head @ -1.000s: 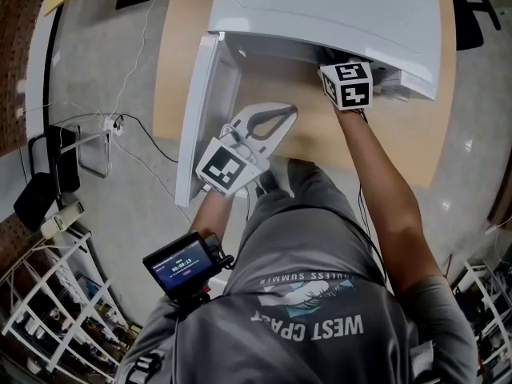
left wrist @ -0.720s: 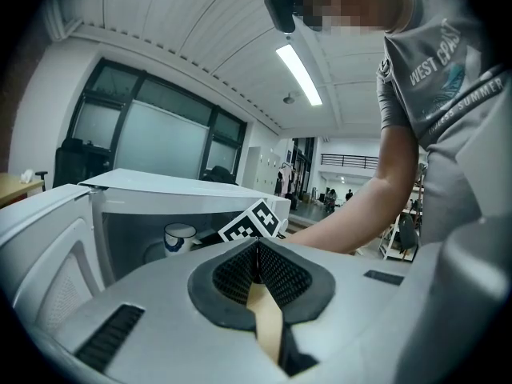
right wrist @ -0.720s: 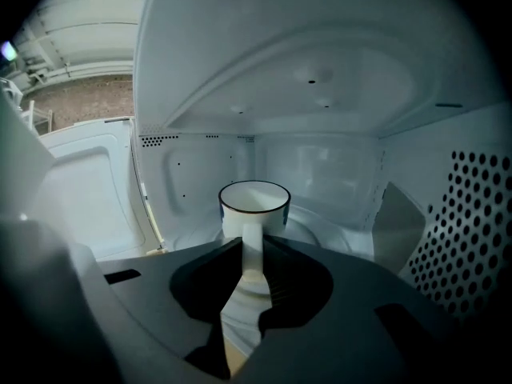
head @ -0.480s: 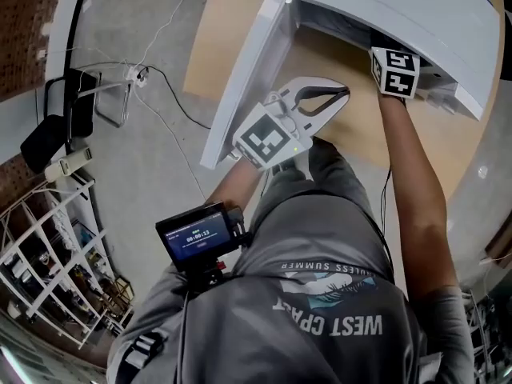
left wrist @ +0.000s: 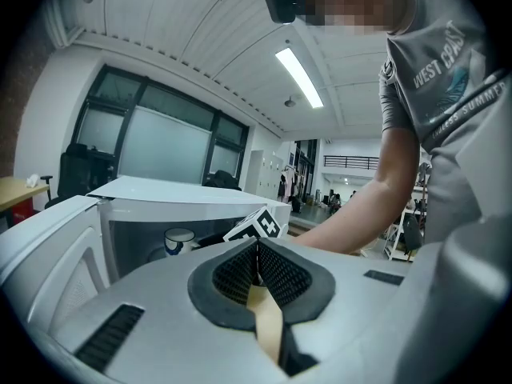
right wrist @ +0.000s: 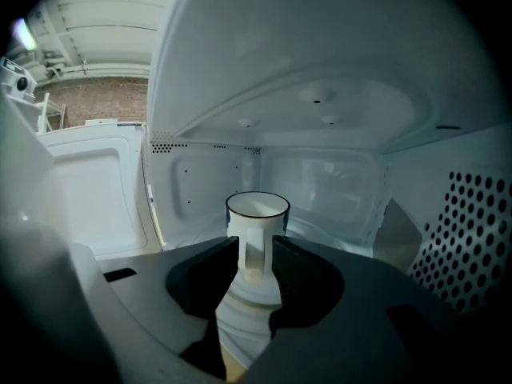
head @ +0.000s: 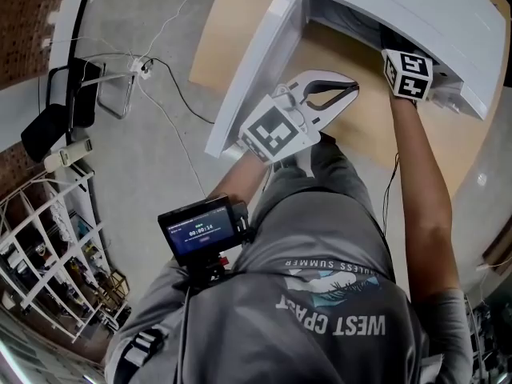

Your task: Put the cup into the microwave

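- Cup (right wrist: 257,214) stands upright inside the microwave (head: 416,6), about mid-cavity on its floor, with the handle turned toward the open front. Only the right gripper view shows this close up.
- Right gripper (right wrist: 256,248) reaches into the microwave cavity. Its jaws have just been opening and are now released. The cup handle stands between the pads, not squeezed.
- Head view: the cup is hidden under the microwave's top. Of the right gripper, only the marker cube (head: 408,74) and the forearm show, at the microwave's front opening.
- Left gripper (left wrist: 257,254) is clenched, pads together, nothing in them. It sits outside the microwave, in front of the opening, toward the door side.
- Left gripper view looks into the microwave from outside. The cup shows small in the cavity with a blue mark on its side, and the right gripper's cube is near it.
- Door (head: 256,70) is swung wide open off the microwave's front corner in the head view. The right gripper view shows the door's inner face beside the cavity.
- Perforated wall (right wrist: 468,238) is on the cavity side opposite the door, seen only in the right gripper view.
- Microwave sits on a tan table (head: 232,22), which only the head view shows.
- Head view only: a small screen device (head: 198,230) on the person's chest, and a power strip (head: 144,66) with cables on the floor, well apart from the microwave on the door side.
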### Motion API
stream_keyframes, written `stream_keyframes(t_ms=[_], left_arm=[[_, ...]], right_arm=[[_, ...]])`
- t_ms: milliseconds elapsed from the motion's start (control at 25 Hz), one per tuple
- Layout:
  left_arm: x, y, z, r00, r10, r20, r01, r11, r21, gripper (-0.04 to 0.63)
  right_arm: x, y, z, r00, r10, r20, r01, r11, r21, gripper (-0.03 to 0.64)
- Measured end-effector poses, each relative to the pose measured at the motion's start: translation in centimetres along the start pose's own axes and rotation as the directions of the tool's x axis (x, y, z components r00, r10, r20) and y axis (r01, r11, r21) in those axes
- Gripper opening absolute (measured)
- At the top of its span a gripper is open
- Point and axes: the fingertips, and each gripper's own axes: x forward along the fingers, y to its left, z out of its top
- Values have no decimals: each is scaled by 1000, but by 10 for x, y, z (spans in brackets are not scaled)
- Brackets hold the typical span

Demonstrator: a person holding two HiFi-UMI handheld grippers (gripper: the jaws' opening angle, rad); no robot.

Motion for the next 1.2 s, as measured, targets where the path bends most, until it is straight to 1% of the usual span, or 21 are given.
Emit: stream_keyframes(t_ms=[200, 440, 600, 680, 760, 920, 1040, 1200], left_arm=[[-1, 0, 0, 1000, 6, 5, -6, 1000, 9, 21], [0, 3, 3, 1000, 3, 18, -3, 1000, 29, 21], [2, 5, 8, 1000, -9, 30, 7, 999, 46, 21], [2, 0, 10, 999, -17, 37, 15, 999, 52, 21], [-2, -13, 17, 999, -26, 43, 23, 998, 64, 21], [-20, -41, 37, 997, -49, 62, 43, 995, 84, 21], [-33, -48, 51, 996, -56, 69, 50, 995, 90, 21], [-44, -61, 63, 993, -81, 80, 72, 991, 115, 21]], right_arm=[[-15, 8, -4, 1000, 3, 11, -3, 1000, 20, 120], [-45, 16, 14, 995, 22, 101, -26, 999, 38, 118], [-56, 26, 27, 988, 77, 136, -83, 996, 43, 35], [-67, 35, 30, 983, 112, 144, -120, 992, 47, 20], [-89, 45, 37, 979, 137, 153, -145, 988, 46, 18], [-138, 70, 60, 970, 181, 160, -184, 983, 8, 18], [-161, 91, 81, 962, 224, 160, -221, 975, -37, 18], [-195, 113, 108, 947, 261, 186, -249, 965, -85, 20]])
